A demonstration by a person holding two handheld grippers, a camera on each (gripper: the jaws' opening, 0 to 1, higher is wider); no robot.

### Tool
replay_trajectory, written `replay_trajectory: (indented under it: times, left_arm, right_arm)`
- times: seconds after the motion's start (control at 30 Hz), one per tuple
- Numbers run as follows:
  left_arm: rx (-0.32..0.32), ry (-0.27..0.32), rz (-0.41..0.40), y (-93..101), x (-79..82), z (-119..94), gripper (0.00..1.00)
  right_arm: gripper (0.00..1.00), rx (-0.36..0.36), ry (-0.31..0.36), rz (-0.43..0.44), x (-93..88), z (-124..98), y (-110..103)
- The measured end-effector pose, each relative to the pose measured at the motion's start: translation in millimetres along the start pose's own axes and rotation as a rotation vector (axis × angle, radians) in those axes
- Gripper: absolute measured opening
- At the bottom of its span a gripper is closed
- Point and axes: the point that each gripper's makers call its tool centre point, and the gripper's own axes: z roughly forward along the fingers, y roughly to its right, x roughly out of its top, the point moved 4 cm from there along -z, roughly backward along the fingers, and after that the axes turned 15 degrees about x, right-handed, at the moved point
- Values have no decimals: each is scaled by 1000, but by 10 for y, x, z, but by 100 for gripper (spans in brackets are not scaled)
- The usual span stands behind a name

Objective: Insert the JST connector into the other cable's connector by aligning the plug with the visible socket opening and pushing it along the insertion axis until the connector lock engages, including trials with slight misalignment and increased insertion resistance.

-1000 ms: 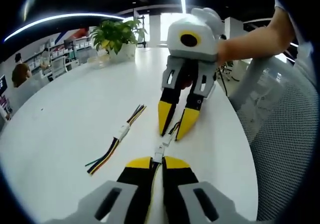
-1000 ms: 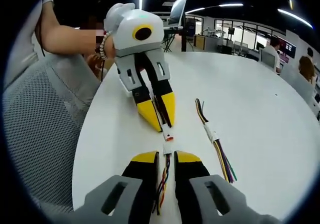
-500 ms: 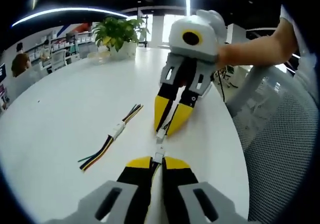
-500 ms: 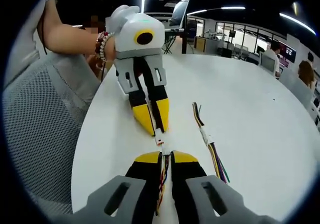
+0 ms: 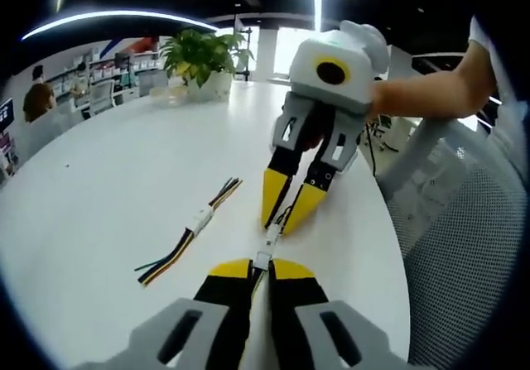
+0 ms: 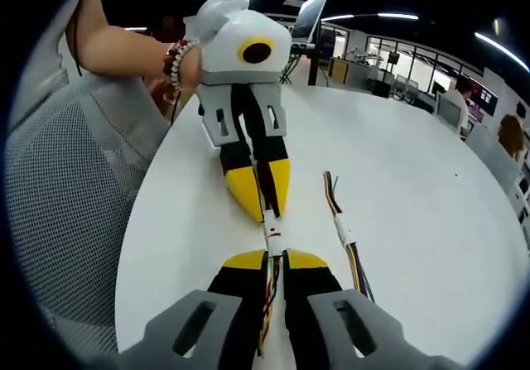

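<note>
In the left gripper view, my left gripper point(image 5: 252, 266) is shut on a wire bundle whose white connector point(image 5: 262, 259) sticks out past its tips. The right gripper point(image 5: 286, 214) comes in from the upper right, shut on the other cable, whose white connector point(image 5: 272, 235) meets the first end to end. In the right gripper view, my right gripper point(image 6: 274, 259) is shut on coloured wires point(image 6: 268, 294). The left gripper point(image 6: 264, 206) points at it from above. The joined white connectors point(image 6: 272, 239) lie in one line between the two pairs of tips. How deep the plug sits cannot be told.
A spare mated cable pair point(image 5: 195, 223) lies on the white round table point(image 5: 108, 180), left of the grippers, and appears again as a cable point(image 6: 346, 236) on the right. A potted plant point(image 5: 199, 60) stands at the far edge. A mesh chair point(image 5: 468, 246) stands beside the table.
The two grippers have drawn closer along one line, and the small gap between the connectors has closed. Both cameras shifted a little.
</note>
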Motion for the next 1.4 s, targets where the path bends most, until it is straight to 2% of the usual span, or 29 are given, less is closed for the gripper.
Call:
replay_trajectory:
  times: [0.17,1.03,1.27,1.3,1.33,1.4]
  left_arm:
    - [-3,-4,39,34,24,6,1]
    - [-11,-35,131,101,-6,44,1]
    - [-14,-25,133,89,-5,38,0]
    - [-13,-22,137,85,1,34,0]
    - [-26,-1,126,101,33,29,0]
    - [-12,3,136,83,43,30,0]
  right_arm:
    - [4,0,-11,-6,1,7,-1]
    - [4,21,-110,-67,2,105,-41]
    - [4,22,-102,-61,9,96,-35]
    - [4,22,-96,-61,19,88,-31]
    - [4,19,-58,-54,72,80,-24]
    - [3,7,-62,-55,89,48,0]
